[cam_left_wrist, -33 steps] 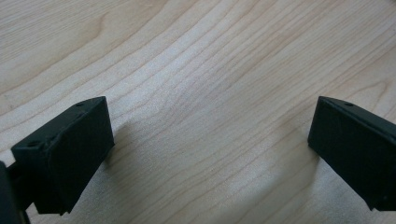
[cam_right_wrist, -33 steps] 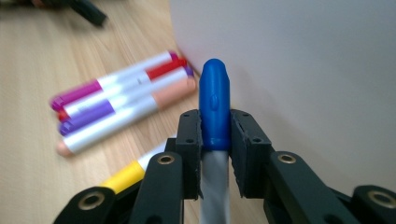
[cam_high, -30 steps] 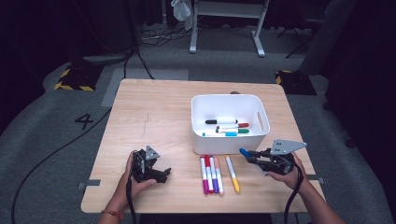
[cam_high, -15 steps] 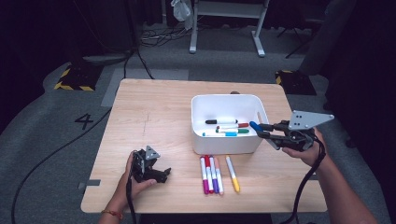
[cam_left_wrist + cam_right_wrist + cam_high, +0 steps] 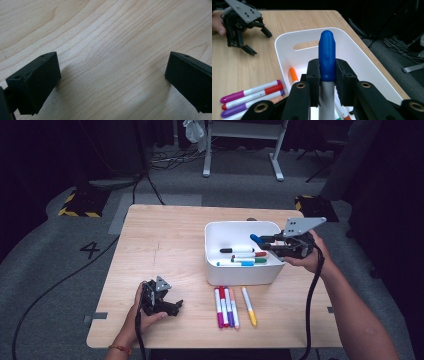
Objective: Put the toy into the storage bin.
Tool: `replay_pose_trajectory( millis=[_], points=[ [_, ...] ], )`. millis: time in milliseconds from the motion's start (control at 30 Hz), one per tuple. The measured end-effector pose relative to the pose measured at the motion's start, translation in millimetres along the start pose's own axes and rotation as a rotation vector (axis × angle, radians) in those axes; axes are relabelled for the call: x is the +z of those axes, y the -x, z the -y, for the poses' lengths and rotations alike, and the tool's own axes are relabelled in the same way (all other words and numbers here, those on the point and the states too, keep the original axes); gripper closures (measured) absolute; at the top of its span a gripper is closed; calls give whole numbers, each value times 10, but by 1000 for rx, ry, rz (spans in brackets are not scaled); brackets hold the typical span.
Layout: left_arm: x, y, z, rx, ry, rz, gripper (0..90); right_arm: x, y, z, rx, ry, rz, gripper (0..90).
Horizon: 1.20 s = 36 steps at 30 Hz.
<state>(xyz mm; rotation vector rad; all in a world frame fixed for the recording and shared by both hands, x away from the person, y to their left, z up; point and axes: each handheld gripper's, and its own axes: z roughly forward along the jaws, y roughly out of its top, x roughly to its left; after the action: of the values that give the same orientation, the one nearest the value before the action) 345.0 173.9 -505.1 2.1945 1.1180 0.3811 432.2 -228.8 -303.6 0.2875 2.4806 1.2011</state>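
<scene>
Since a second ago the right gripper (image 5: 270,242) has risen from the table's near edge to hang over the white plastic bin (image 5: 243,275), pinching a blue-capped white marker (image 5: 326,60) between its pads. On the pale wooden table (image 5: 165,240) the bin already holds three markers (image 5: 245,256); four more (image 5: 231,306) lie just in front of it, still to be moved by my judgement. Open room surrounds the bin. The left gripper (image 5: 172,307) rests near the front edge, jaws spread, holding nothing.
</scene>
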Motion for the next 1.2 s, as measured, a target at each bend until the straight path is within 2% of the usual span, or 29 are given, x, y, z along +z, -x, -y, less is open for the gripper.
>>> replay_pose_trajectory(
  millis=[167, 267, 500, 733, 833, 1000, 1200],
  points=[
    [-1, -2, 0, 3, 0, -1, 2, 214, 45, 0, -18, -56, -15, 749],
    [0, 0, 0, 0, 0, 0, 2, 325, 55, 27, -24, -88, -45, 749],
    [0, 0, 0, 0, 0, 0, 2, 526, -34, 128, -61, -214, -154, 748],
    [0, 0, 0, 0, 0, 0, 2, 632, -32, 176, -34, -292, -212, 744],
    [0, 0, 0, 0, 0, 0, 2, 663, -34, 184, -14, -301, -215, 739],
    [0, 0, 0, 0, 0, 0, 2, 675, -15, 201, 14, -288, -200, 663],
    [0, 0, 0, 0, 0, 0, 2, 599, -2, 247, 63, -212, -156, 548]
  ],
)
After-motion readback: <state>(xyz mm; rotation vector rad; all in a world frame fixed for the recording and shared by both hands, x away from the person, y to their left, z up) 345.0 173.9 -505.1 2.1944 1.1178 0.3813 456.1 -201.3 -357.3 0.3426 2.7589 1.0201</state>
